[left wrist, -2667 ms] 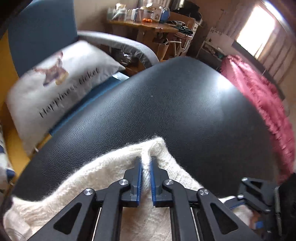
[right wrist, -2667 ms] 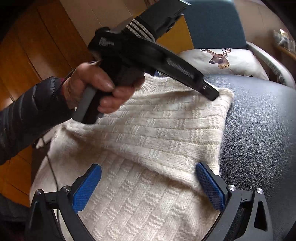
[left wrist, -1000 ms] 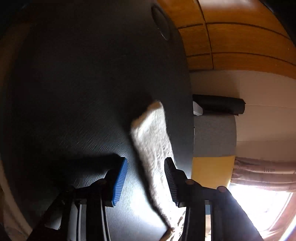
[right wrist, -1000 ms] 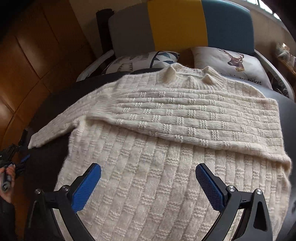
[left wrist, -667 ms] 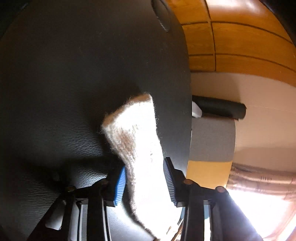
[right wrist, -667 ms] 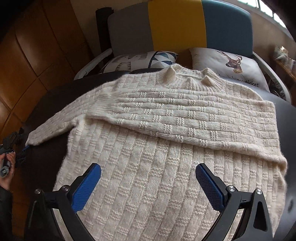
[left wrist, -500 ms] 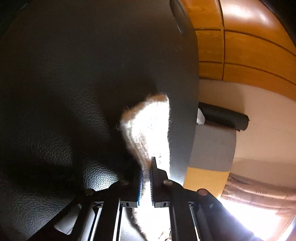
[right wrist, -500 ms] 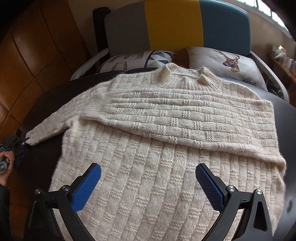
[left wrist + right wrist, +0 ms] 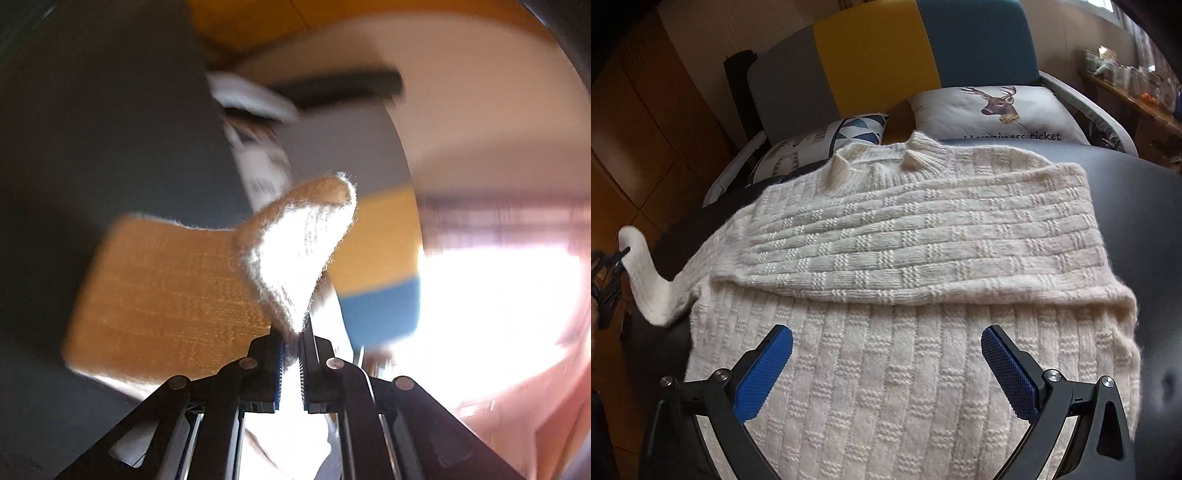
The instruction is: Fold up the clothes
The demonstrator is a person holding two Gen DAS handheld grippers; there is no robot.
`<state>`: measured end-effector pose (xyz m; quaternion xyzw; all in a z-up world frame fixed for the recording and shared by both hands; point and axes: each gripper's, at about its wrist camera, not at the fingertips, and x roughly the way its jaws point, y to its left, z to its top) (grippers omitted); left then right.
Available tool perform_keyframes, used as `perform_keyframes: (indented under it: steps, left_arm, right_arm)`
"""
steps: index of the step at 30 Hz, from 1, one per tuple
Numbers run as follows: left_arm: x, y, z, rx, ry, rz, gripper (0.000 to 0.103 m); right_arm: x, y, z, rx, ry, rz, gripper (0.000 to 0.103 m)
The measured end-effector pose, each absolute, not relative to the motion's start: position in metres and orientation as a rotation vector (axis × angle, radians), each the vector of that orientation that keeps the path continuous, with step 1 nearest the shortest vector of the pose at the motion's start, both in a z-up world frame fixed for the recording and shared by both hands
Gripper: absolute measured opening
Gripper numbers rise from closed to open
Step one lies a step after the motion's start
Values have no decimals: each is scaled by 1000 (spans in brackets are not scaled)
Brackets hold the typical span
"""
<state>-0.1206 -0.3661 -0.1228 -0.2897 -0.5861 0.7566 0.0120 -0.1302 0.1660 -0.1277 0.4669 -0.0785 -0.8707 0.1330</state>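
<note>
A cream knitted sweater (image 9: 905,266) lies flat on a black leather surface (image 9: 1145,229), its right sleeve folded across the chest. Its left sleeve cuff (image 9: 295,258) is pinched in my left gripper (image 9: 291,354), which is shut on it and holds it up off the surface; the rest of the sleeve (image 9: 159,295) hangs to the left, blurred. In the right wrist view the same raised sleeve (image 9: 642,273) curls up at the far left, by the left gripper (image 9: 609,266). My right gripper (image 9: 886,358) hovers open over the sweater's lower body, nothing between its blue pads.
Behind the sweater stands a grey, yellow and blue chair back (image 9: 879,55) with a deer cushion (image 9: 997,110) and a triangle-patterned cushion (image 9: 820,144). Wooden wall panels (image 9: 639,122) are at the left. A cluttered wooden table (image 9: 1137,96) is at the far right.
My left gripper closed on the left sleeve cuff and lifted it off the black surface, swinging it up and across. The right gripper drifted slightly over the sweater, still open.
</note>
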Motion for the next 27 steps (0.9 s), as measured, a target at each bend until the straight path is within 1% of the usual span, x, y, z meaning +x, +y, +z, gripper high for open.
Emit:
perform_keyframes:
  steps: [4,8,11,14,15,16,18,20,23,25,27]
  left_arm:
    - [-168,-272,-122,-1056,-1610,2310,5]
    - [-195,-194,-141,-1211,-1431,2266,5]
    - [-202,-150,-168,-1336,-1318,2244,5]
    - [-208,-125,-188,-1425,-1241,2215,5]
    - [-210,-118,-193,-1450,-1217,2208,6]
    - [-212,-113,-198,-1471,-1199,2198,10]
    - [-209,-113,-201,-1460,-1220,2155,20]
    - [-200,-119,-198,-1442,-1256,2126,25]
    - [-193,-132,-179,-1393,-1272,2106,27]
    - [-186,-145,-172,-1353,-1305,2105,27]
    - [-166,-163,-169,-1309,-1363,2078,27]
  right_arm:
    - [-124,181,-132,1355,-226,-2539,103]
    - [-123,196,-132,1347,-261,-2536,103]
    - [-126,205,-132,1339,-316,-2501,103]
    - [-130,211,-129,1306,-387,-2440,103]
    - [-132,213,-126,1282,-441,-2402,103]
    - [-135,213,-123,1261,-499,-2369,103]
    - [-143,211,-116,1230,-595,-2303,103]
    - [-154,206,-113,1202,-694,-2231,103]
    - [-175,195,-121,1184,-865,-2116,102]
    - [-189,187,-131,1187,-954,-2064,97]
    - [-202,178,-143,1213,-1041,-2018,82]
